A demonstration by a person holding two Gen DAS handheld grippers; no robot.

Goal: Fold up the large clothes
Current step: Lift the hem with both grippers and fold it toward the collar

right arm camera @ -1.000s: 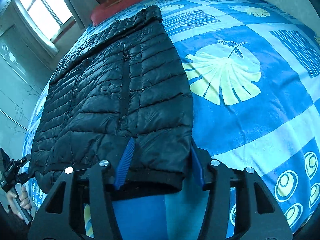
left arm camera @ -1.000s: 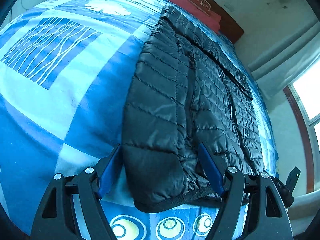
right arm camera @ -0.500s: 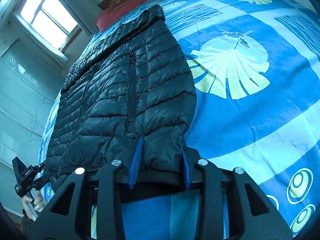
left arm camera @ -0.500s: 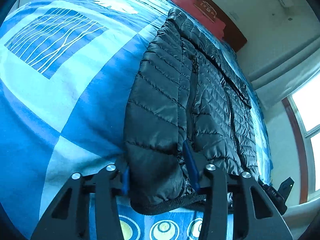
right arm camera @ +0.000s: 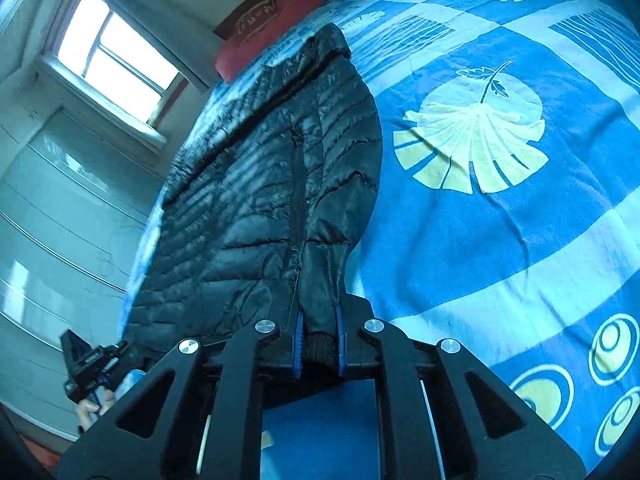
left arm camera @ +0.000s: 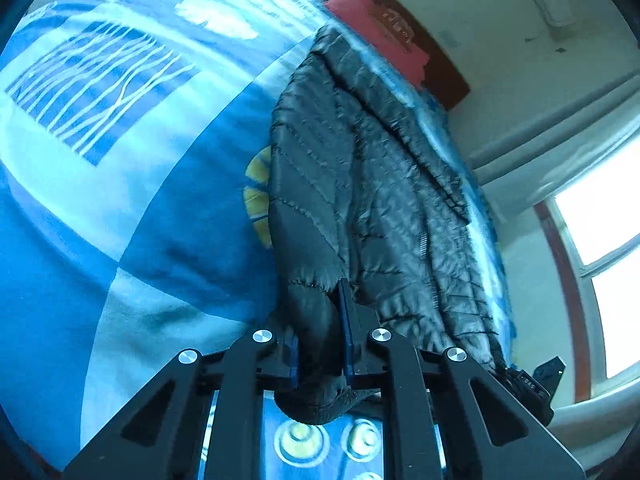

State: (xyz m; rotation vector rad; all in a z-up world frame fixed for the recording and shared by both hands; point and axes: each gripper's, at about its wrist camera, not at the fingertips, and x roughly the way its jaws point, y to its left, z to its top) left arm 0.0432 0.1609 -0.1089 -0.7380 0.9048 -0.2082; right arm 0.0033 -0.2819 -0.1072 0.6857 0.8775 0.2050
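Observation:
A black quilted puffer jacket [left arm camera: 360, 184] lies lengthwise on a blue patterned bedspread [left arm camera: 120, 160], hood end toward the far pillow. My left gripper [left arm camera: 320, 344] is shut on the jacket's near hem corner, bunching the fabric between its blue pads. The jacket also shows in the right wrist view [right arm camera: 272, 184]. My right gripper [right arm camera: 318, 340] is shut on the other near hem corner, at the ribbed band. The held hem is raised off the bed and the fabric looks blurred with motion.
A red pillow [left arm camera: 372, 28] and dark headboard [left arm camera: 436, 64] are at the far end. A window [right arm camera: 112, 64] and wardrobe [right arm camera: 52, 232] stand beside the bed. The bedspread [right arm camera: 500, 200] stretches wide beside the jacket. The left gripper shows small in the right wrist view [right arm camera: 90, 364].
Both grippers have closed from open onto the jacket's near hem corners and lifted them. The jacket's near part has bunched and risen from the bed.

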